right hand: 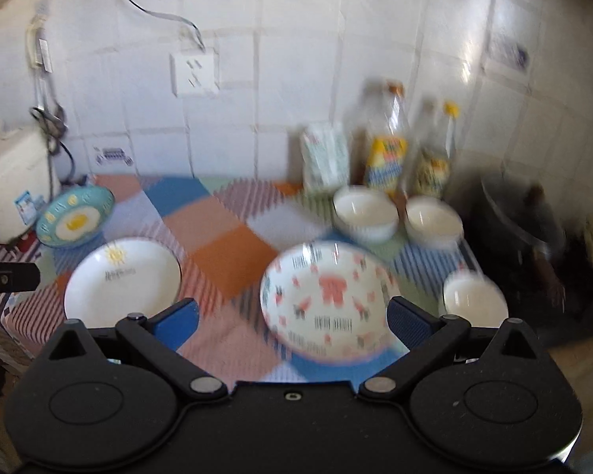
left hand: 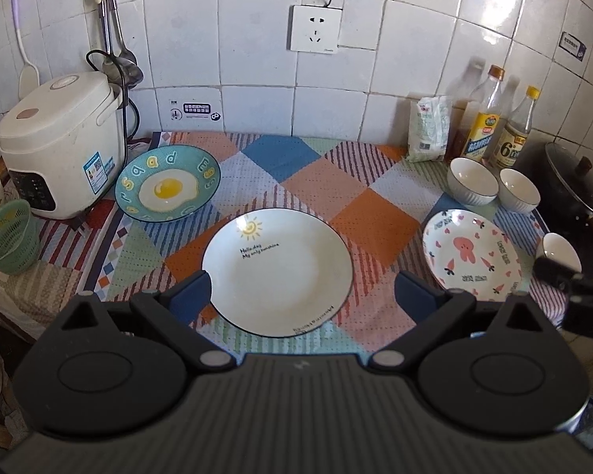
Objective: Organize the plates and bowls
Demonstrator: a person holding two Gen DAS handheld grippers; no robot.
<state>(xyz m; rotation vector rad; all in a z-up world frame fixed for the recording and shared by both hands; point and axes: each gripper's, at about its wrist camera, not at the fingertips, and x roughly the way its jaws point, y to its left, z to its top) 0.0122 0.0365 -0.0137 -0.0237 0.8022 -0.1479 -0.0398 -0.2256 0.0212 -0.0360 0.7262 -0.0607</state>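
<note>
Left gripper [left hand: 303,296] low in the frame, jaws spread wide and empty — sun plate [left hand: 276,272] lying between the blue fingers [left hand: 191,296] on the patchwork cloth [left hand: 296,181]. Egg plate [left hand: 168,187] at left beside the rice cooker [left hand: 59,142]. Right gripper [right hand: 292,324] likewise wide open, holding nothing — blurred rabbit plate [right hand: 328,300] ahead; two white bowls [right hand: 365,213] behind it, a third bowl [right hand: 474,296] at right

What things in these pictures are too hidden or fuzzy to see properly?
- Bunny plate writing: right wrist view, motion blur smears it.
- Bottles labels: right wrist view, blurred; in the left wrist view too small to read.
- Sun plate near rim: left wrist view, the left gripper body covers it.
- Dark pot: left wrist view, cut off by the edge.
</note>
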